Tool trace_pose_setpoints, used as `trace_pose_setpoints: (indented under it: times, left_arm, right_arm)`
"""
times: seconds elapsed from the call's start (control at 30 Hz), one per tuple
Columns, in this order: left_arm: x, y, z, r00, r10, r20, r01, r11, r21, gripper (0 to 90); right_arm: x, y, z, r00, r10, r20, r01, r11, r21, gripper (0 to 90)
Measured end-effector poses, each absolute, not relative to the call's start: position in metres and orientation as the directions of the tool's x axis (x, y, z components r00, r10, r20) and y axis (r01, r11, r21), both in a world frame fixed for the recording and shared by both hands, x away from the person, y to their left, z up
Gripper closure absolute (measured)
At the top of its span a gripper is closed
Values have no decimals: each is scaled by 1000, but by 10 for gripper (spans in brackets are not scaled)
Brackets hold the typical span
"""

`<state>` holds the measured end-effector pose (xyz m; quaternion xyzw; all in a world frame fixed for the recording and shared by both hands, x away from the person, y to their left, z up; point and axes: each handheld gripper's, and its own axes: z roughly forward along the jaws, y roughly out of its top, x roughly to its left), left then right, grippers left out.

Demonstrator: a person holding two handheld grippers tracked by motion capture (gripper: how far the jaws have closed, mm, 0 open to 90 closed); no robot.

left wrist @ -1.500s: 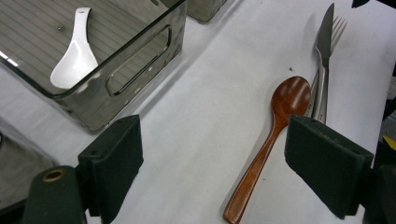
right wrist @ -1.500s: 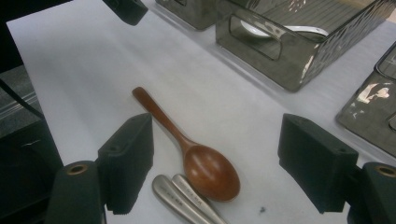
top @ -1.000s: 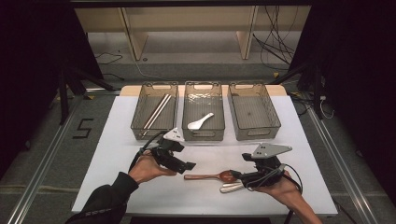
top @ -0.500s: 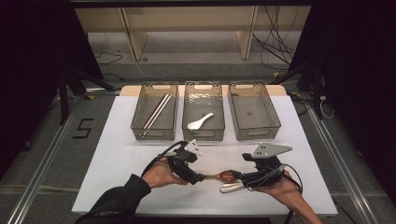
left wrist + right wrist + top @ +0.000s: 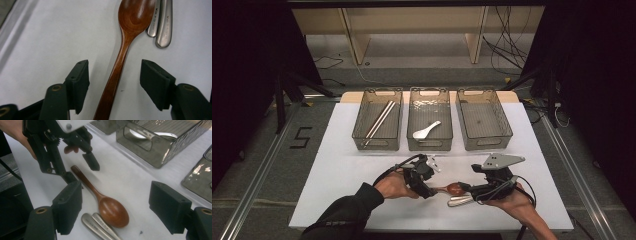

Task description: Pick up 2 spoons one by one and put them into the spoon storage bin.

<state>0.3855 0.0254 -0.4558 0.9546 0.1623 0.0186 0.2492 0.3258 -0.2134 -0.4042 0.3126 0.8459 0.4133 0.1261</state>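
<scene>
A brown wooden spoon (image 5: 455, 189) lies on the white table, its bowl to the right and its handle pointing left. My left gripper (image 5: 431, 189) is lowered over the handle. In the left gripper view the handle (image 5: 117, 70) runs between the two jaws; they have just been closing, and the pads (image 5: 80, 82) stand clear of the wood. My right gripper (image 5: 472, 191) stays open around the spoon's bowl (image 5: 112, 211), touching nothing. Two metal utensil handles (image 5: 100, 226) lie beside the bowl.
Three clear bins stand in a row at the back. The left bin (image 5: 362, 142) holds chopsticks (image 5: 379, 120), the middle bin (image 5: 430, 146) a white spoon (image 5: 427, 130), and the right bin (image 5: 489, 144) nothing. Bare table (image 5: 342, 170) lies left of my hands.
My left gripper has moved right and down onto the spoon's handle, and its jaws have narrowed around it. The right gripper has stayed where it was.
</scene>
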Motion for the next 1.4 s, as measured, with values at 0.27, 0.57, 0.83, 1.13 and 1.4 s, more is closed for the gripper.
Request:
trace_pose_setpoints:
  times: [0.27,0.57,0.83,1.13,1.4]
  left_arm:
    - [386,18,-459,956,291,-45,279,-844,458,518]
    - [386,11,-463,961,273,-50,268,-862,431,620]
    - [385,6,-463,972,236,-13,222,-891,396,724]
    - [381,5,-463,980,201,6,182,-900,397,797]
    - [383,9,-464,978,209,-15,197,-891,410,802]
  right_arm:
    - [326,-213,-404,-773,633,44,424,463,778,277]
    - [326,-213,-404,-773,633,42,424,465,777,277]
    - [326,-213,-404,-772,634,43,425,465,777,277]
    - [325,-214,-404,-772,634,42,425,466,776,277]
    - [325,-214,-404,-772,635,41,423,465,778,277]
